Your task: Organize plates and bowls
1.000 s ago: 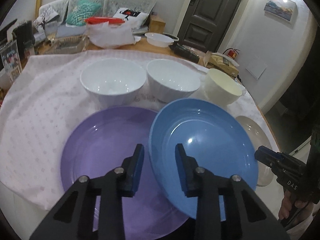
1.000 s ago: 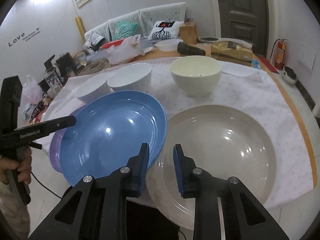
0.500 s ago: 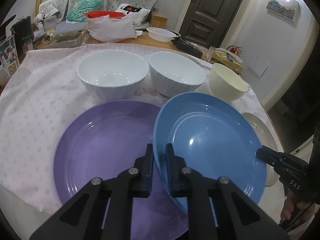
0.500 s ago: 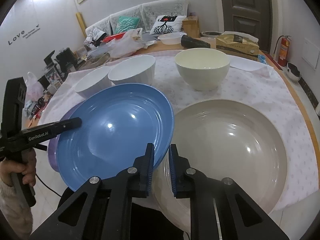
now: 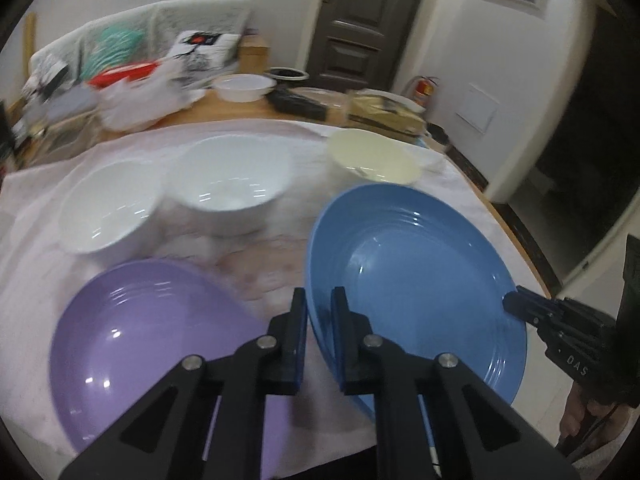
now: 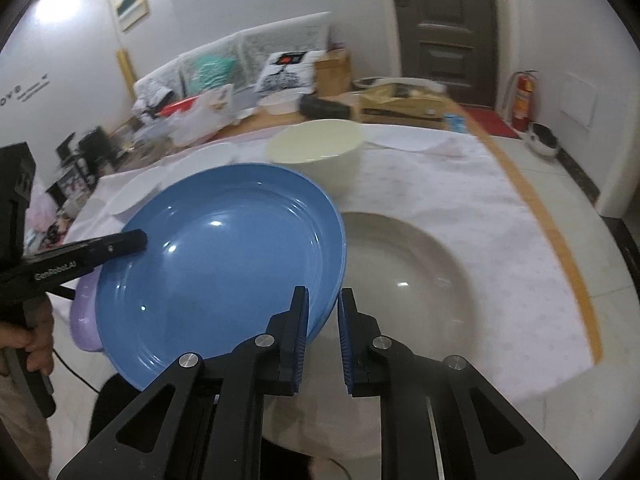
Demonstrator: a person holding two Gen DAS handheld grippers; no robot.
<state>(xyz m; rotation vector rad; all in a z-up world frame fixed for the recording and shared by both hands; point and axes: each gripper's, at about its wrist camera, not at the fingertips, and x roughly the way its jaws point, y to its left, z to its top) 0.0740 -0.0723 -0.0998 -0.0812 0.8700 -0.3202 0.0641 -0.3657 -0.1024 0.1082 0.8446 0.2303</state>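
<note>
Blue plate (image 5: 416,280) held by both grippers above the bench (image 6: 440,184).
The left hand-held gripper (image 5: 318,312) and right hand-held gripper (image 6: 323,312) each clench its rim; purple plate (image 5: 152,344) lies at eight o'clock, grey plate (image 6: 404,276) at three.

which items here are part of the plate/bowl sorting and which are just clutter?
Job items:
blue plate, clamped at opposite rims by left gripper and right gripper
purple plate
grey plate
two white bowls
cream bowl

Clutter:
plastic bags
cardboard box
white container
sofa cushions
fire extinguisher
</note>
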